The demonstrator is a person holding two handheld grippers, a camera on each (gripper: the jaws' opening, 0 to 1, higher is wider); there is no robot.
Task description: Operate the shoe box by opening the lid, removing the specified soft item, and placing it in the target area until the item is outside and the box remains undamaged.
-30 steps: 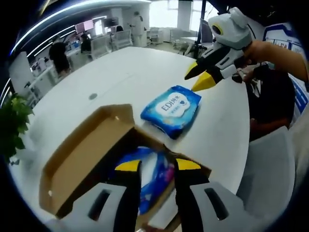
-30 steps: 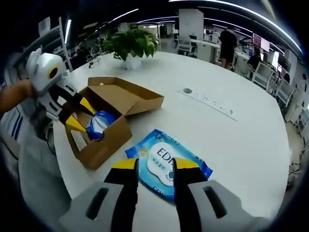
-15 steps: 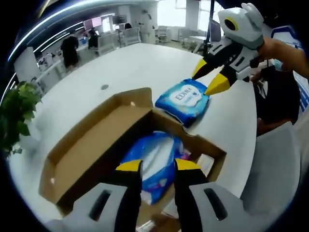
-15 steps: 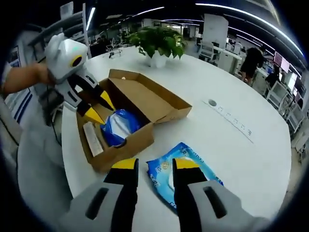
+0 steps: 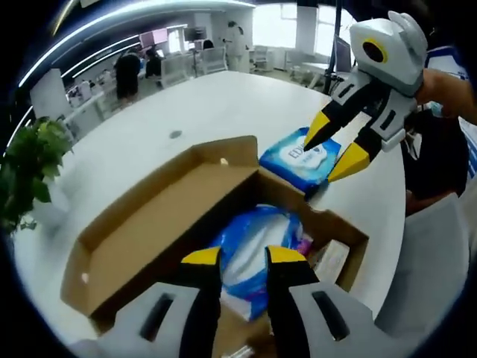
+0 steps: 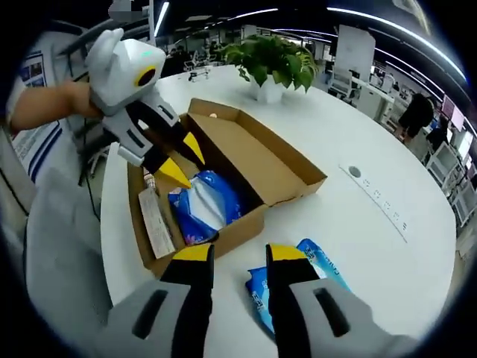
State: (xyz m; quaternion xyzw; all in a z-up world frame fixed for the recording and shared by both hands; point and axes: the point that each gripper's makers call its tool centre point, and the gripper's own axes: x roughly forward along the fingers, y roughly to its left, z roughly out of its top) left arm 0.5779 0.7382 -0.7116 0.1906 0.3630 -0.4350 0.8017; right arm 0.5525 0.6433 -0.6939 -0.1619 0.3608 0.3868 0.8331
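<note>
The cardboard shoe box [image 5: 160,216] stands open on the white table [image 5: 186,104], its lid laid flat to the left. Inside lies a soft blue pack [image 5: 257,242], with a white strip-like item [image 6: 156,220] beside it. My left gripper [image 5: 244,257] hovers open just above the blue pack in the box [image 6: 205,209]; it also appears over the box [image 6: 246,160] as the white and yellow left gripper [image 6: 186,160]. A second blue wipes pack [image 5: 302,158] lies on the table beyond the box. My right gripper [image 5: 333,145] hangs open over it, empty; the wipes pack [image 6: 320,261] sits just past the right gripper [image 6: 240,255].
A potted plant [image 6: 272,60] stands at the table's far side, past the box. A round socket and a strip of outlets [image 6: 376,198] sit in the bare tabletop [image 6: 358,216]. A person's sleeve [image 5: 447,82] holds the right gripper. Office desks and people stand in the background.
My left gripper has moved in closer over the open box and the blue pack inside. The right gripper has drawn back, so the wipes pack now lies partly under its jaws.
</note>
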